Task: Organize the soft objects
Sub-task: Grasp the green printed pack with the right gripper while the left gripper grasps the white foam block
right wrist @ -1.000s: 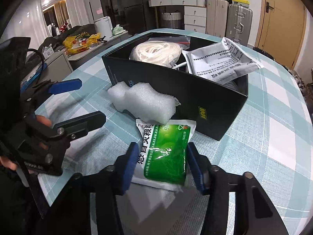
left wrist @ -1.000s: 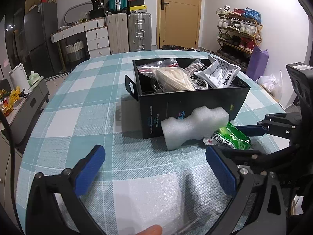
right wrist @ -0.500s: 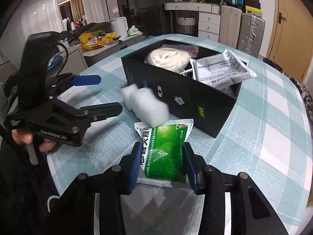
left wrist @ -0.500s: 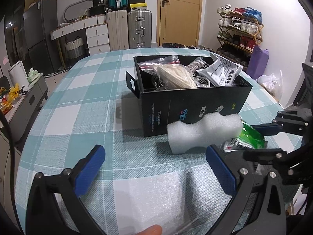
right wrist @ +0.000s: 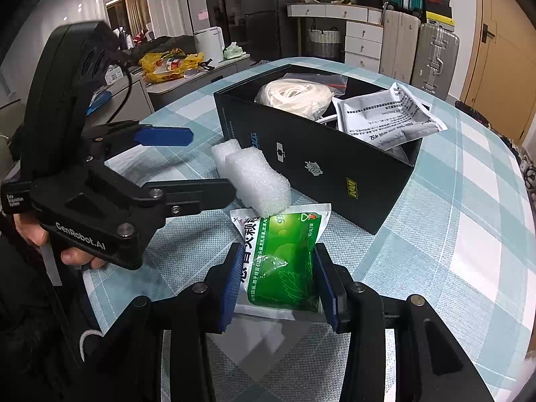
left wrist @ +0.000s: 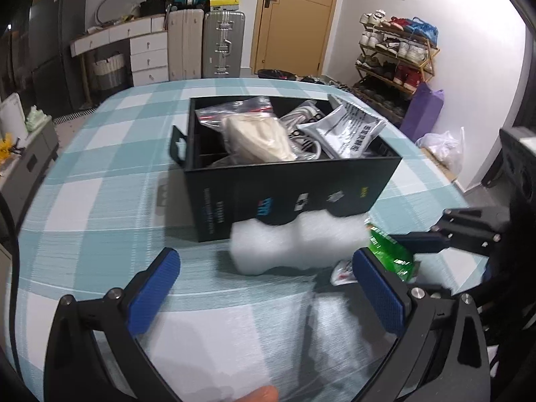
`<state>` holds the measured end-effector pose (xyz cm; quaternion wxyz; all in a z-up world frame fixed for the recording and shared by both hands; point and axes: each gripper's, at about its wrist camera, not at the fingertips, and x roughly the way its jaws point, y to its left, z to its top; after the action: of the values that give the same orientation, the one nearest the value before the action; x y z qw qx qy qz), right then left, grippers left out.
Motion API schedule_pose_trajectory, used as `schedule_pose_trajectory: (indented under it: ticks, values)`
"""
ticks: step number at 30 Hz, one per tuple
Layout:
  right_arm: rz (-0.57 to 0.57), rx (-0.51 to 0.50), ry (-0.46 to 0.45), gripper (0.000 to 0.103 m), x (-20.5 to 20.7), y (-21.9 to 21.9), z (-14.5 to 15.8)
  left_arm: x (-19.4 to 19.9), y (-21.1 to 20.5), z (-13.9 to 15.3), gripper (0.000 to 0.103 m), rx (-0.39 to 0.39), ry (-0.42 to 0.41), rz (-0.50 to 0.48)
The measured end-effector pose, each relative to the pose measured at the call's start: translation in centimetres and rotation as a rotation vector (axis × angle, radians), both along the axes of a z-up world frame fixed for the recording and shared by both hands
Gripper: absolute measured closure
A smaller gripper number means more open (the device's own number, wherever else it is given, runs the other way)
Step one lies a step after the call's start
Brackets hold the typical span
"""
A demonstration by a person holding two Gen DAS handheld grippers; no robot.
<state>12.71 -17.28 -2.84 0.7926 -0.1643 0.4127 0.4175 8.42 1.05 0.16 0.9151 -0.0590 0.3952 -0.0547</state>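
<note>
Right gripper [right wrist: 276, 281] is clamped on green sachet [right wrist: 284, 261]; left gripper [left wrist: 268, 284] stands apart. White foam block [right wrist: 254, 181] overlaps the sachet: lifting may drag it.

Indoor ceiling light fills both views, bright enough, with a cool cast. In the left wrist view the wall [left wrist: 475, 77] at the right is washed out, and motion blur smears the foam block [left wrist: 294, 248] and the checked cloth [left wrist: 100, 181]. The right wrist view is sharper. Fisheye bending curves straight lines, and black vignetting closes every corner. Soft shadows lie beneath the box [right wrist: 318, 157].
</note>
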Motion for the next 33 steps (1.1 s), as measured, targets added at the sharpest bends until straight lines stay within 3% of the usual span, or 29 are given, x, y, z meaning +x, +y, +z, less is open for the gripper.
schedule_pose_trajectory:
  ticks: [9, 15, 18, 19, 20, 33]
  values:
    - [0.007, 0.0, 0.009, 0.061, 0.2, -0.1, -0.2, 1.2, -1.7, 0.1, 0.0, -0.039, 0.02, -0.037]
    - [0.013, -0.005, 0.01, 0.061, 0.3, 0.0, -0.3, 1.6, -2.3, -0.2, 0.0, -0.025, 0.036, -0.029]
    - [0.012, -0.005, 0.01, 0.061, 0.2, 0.0, -0.4, 1.6, -2.3, -0.2, 0.004, -0.029, 0.033, -0.036]
    - [0.012, -0.004, 0.01, 0.061, 0.2, 0.0, -0.4, 1.6, -2.3, -0.2, 0.013, -0.029, 0.033, -0.044]
    - [0.011, -0.003, 0.01, 0.061, 0.3, -0.1, -0.4, 1.6, -2.3, -0.3, 0.014, -0.023, 0.038, -0.048]
    - [-0.007, 0.012, 0.002, 0.061, 0.2, -0.8, -0.3, 0.1, -1.4, 1.3, 0.015, -0.015, -0.044, -0.036]
